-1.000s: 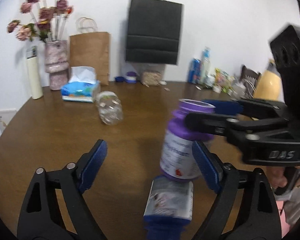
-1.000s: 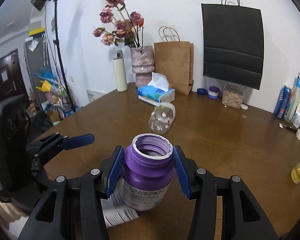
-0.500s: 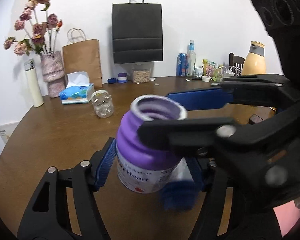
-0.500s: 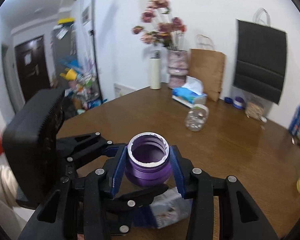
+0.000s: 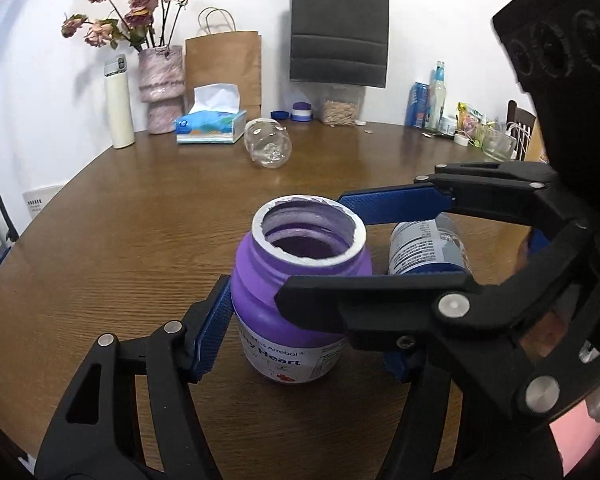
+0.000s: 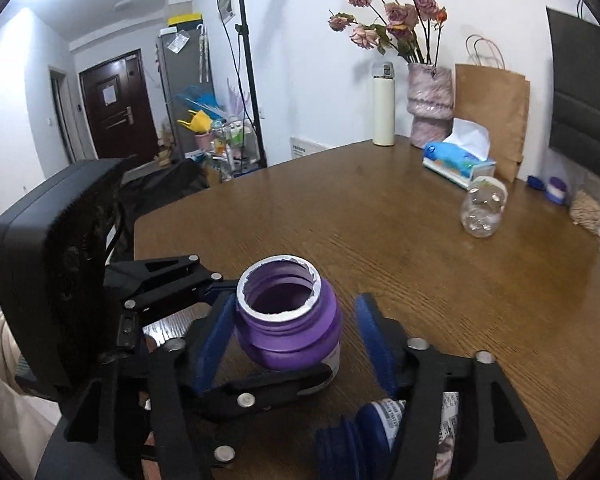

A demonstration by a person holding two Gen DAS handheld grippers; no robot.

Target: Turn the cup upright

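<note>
Purple jar (image 5: 300, 296) upright, L gripper (image 5: 300, 340) seemingly gripping.

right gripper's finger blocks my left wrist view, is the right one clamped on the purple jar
observer: no, the right gripper is open; its right pad stands clear of the purple jar
operator: and the other pad
observer: its left pad is right at the jar's side, contact unclear
operator: which way does the blue bottle point
observer: the blue bottle lies on its side, neck toward the right wrist camera
</note>
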